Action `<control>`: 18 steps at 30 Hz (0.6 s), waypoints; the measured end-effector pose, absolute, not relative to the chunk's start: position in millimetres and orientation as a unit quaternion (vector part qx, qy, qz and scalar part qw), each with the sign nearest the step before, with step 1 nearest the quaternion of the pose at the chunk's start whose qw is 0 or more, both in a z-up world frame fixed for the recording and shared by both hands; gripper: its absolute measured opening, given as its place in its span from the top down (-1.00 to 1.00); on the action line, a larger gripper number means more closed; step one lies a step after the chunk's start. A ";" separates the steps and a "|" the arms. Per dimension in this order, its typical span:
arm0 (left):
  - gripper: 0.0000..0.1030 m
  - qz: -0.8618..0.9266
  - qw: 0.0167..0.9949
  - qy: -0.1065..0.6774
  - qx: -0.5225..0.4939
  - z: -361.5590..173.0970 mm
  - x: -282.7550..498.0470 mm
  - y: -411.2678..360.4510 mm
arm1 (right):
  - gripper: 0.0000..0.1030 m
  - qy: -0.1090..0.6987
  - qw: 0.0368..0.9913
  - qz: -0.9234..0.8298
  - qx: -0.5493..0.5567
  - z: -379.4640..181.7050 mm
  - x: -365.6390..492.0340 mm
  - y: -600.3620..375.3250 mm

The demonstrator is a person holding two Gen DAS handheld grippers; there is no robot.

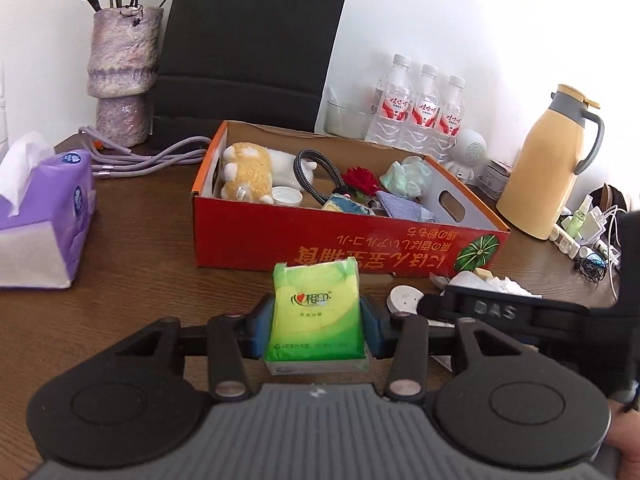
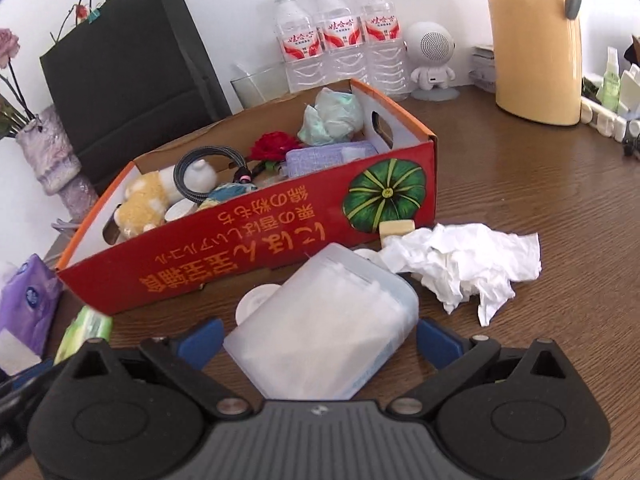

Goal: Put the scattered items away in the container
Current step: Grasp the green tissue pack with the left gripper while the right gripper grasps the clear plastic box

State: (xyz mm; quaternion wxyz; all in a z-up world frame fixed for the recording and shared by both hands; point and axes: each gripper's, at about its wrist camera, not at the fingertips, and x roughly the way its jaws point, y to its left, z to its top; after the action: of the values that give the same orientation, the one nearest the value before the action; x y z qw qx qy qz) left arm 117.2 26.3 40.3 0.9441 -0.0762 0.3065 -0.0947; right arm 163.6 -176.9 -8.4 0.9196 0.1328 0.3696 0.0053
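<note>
1. The left hand-held gripper is partly closed, its blue pads pressed on both sides of a green tissue packet; the packet is clamped and raised off the worktop, just in front of the long printed wall of the red cardboard box.
2. The right hand-held gripper stands wide apart; a translucent plastic pouch lies between its blue pads, and I cannot tell whether the pads touch it.
3. The packet's long axis runs away from the camera toward the box, its printed face up and its sealed end nearest the box; the pouch lies tilted, its long axis slanting from near left to far right, toward the box's pumpkin picture.
4. The packet is yellow-green with a white logo and a glossy wrap; the pouch is milky, with white contents showing through.
5. A crumpled white tissue lies on the worktop just right of the pouch, near the box's right front corner; the box already holds a plush toy, a coiled cable, a red fabric rose and cloths.
</note>
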 end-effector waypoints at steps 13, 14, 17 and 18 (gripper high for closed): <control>0.11 -0.108 0.936 0.323 -0.086 28.9 55.2 20.9 | -0.31 0.397 0.904 0.160 0.008 -1.4 93.1 -226.2; 0.11 -0.108 0.936 0.324 -0.085 27.6 51.6 19.1 | -0.38 0.398 0.905 0.152 0.015 1.4 85.4 -234.2; 0.11 -0.111 0.938 0.321 -0.072 25.0 45.5 10.4 | -0.71 0.371 0.914 0.155 0.059 10.1 68.9 -249.1; 0.11 -0.111 0.938 0.322 -0.070 24.5 46.4 7.7 | -0.70 0.361 0.917 0.162 0.058 11.4 69.0 -246.8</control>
State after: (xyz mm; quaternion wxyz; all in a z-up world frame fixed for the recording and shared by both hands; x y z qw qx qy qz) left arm 46.4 7.7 24.5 0.9377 -0.0701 0.3216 -0.1112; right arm 69.0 -246.8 11.4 0.9167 0.0577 0.3607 0.1620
